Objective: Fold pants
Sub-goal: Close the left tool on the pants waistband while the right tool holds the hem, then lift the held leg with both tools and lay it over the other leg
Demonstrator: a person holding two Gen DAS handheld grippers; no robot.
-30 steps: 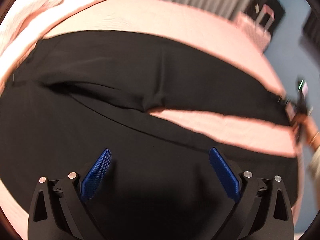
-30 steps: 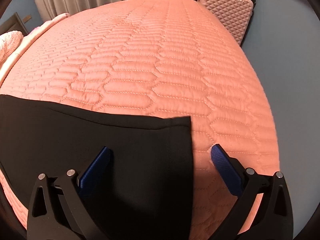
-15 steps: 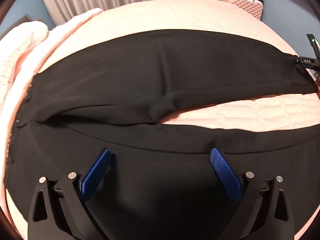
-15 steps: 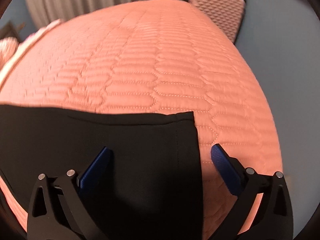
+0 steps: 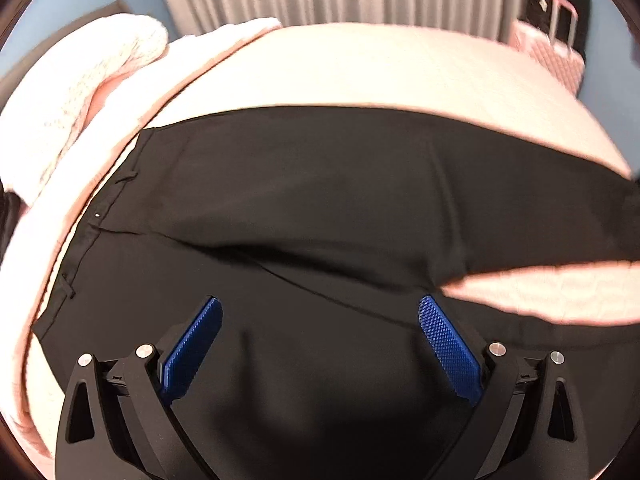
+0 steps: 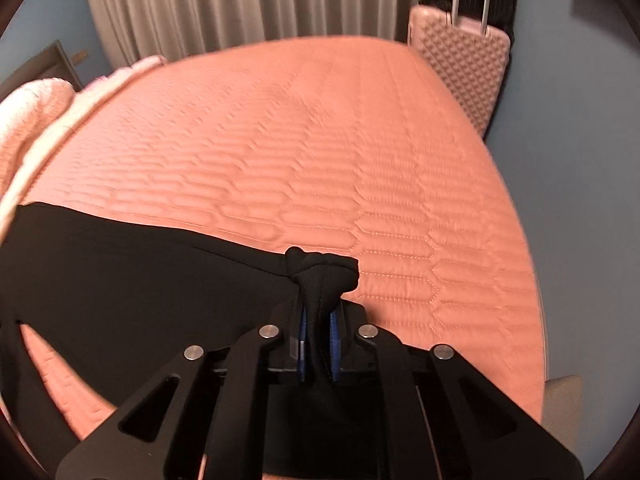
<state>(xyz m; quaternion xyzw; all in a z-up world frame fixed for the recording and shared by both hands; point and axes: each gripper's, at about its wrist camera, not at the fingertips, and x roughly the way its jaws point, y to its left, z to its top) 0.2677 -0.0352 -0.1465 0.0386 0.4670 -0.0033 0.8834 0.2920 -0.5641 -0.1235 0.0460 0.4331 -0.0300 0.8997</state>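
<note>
black pants (image 5: 320,200) are spread out across my peach quilted bedspread (image 6: 320,140), waistband off to the left and the two legs running right with a strip of quilt showing between them. my right gripper (image 6: 318,344) is clamped tight on a bunched-up bit of the leg hem, while my left gripper (image 5: 320,332) hangs over the seat area with its blue pads (image 5: 448,348) spread wide apart, holding nothing. further out i've got a fluffy white blanket (image 5: 80,92) on the left, grey curtains (image 6: 240,4) behind, and a pink suitcase (image 6: 460,72) by the far corner.
</note>
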